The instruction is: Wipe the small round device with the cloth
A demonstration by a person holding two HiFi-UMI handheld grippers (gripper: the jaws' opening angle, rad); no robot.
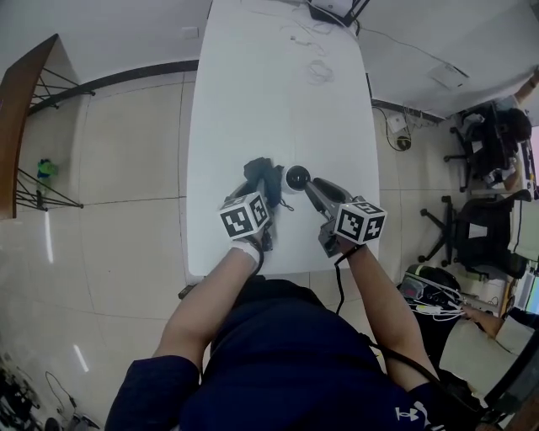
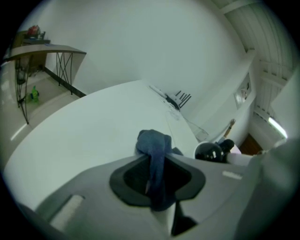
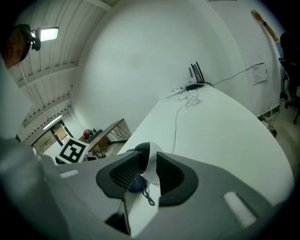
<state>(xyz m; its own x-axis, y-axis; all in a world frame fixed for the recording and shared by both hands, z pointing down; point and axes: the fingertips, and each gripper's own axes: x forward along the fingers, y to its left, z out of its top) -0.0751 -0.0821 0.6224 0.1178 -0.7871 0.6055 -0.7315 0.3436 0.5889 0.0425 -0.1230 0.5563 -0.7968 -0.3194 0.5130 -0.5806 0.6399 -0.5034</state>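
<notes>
The small round device [image 1: 296,178] is a white ball with a glossy black face, held just over the white table [image 1: 253,101] near its front edge. My right gripper [image 1: 308,187] is shut on it; in the right gripper view the device [image 3: 149,161] sits squeezed between both pads. A dark blue cloth [image 1: 263,173] bunches up just left of the device. My left gripper [image 1: 268,195] is shut on the cloth [image 2: 156,159], which hangs through the jaws and puffs out ahead of them. In the left gripper view the device [image 2: 209,152] lies close to the cloth's right.
A black router with antennas [image 1: 335,10] and loose thin cables [image 1: 313,59] lie at the table's far end. A wooden side table [image 1: 21,109] stands left. Office chairs [image 1: 480,227] and a seated person [image 1: 509,135] are at the right.
</notes>
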